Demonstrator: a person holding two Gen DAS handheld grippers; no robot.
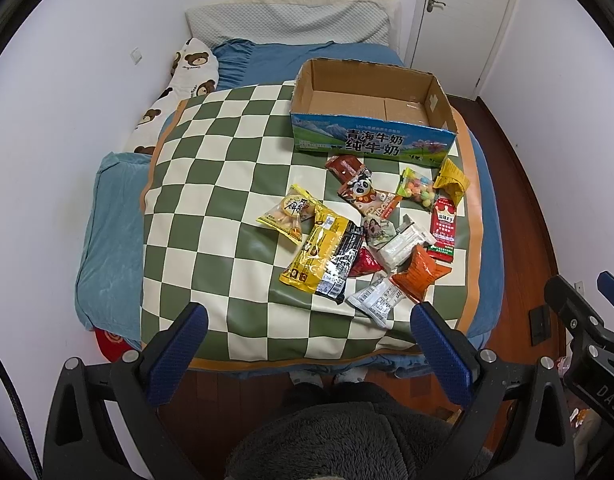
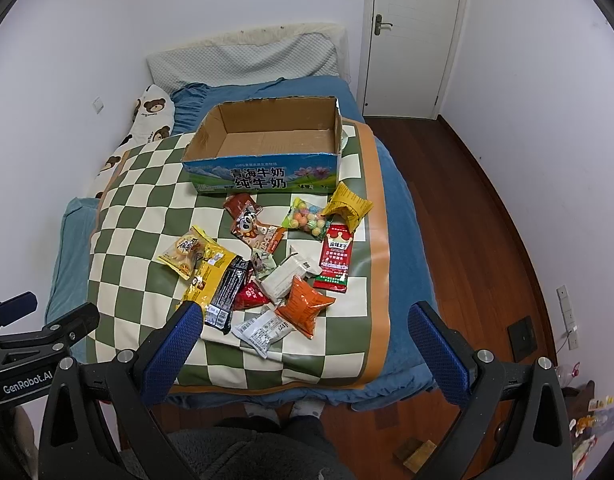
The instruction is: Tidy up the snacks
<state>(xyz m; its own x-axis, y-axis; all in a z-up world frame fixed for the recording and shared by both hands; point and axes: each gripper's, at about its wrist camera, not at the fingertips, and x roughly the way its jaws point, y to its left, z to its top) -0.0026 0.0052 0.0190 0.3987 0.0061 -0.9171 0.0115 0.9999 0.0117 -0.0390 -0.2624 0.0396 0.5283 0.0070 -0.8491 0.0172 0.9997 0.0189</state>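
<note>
bed: a blue-sheeted bed (image 1: pixel 107 216) stands against the white wall, a green-and-cream checkered mat (image 1: pixel 211 184) spread across it
box: an open cardboard milk box (image 1: pixel 373 110) with a blue printed front sits at the far side of the mat, its inside bare cardboard
snacks: a loose heap of packets lies on the mat just in front of the box, none of them inside it
near the box: a brown-red packet (image 1: pixel 345 166), a panda-print packet (image 1: pixel 363 190), a clear bag of coloured candy balls (image 1: pixel 417 190) and a yellow crinkled bag (image 1: pixel 451 178)
middle: a long red packet (image 1: pixel 443 230) on the right side, a white packet (image 1: pixel 401 242) beside it, a yellow biscuit bag (image 1: pixel 289 214) on the left
nearest edge: a yellow-and-black packet (image 1: pixel 325 262), a small red packet (image 1: pixel 363 266), an orange bag (image 1: pixel 419 274) and a white barcoded packet (image 1: pixel 377 298), several overlapping
left gripper (image 1: pixel 307 320): held above the foot of the bed, jaws spread wide, gripping nothing
right gripper (image 2: pixel 305 318): held alongside over the same edge, jaws likewise wide apart and bare
background: a bear-print pillow (image 1: pixel 187 76) by the wall, a white door (image 2: pixel 415 36) in the corner, dark wood floor (image 2: pixel 475 208)
</note>
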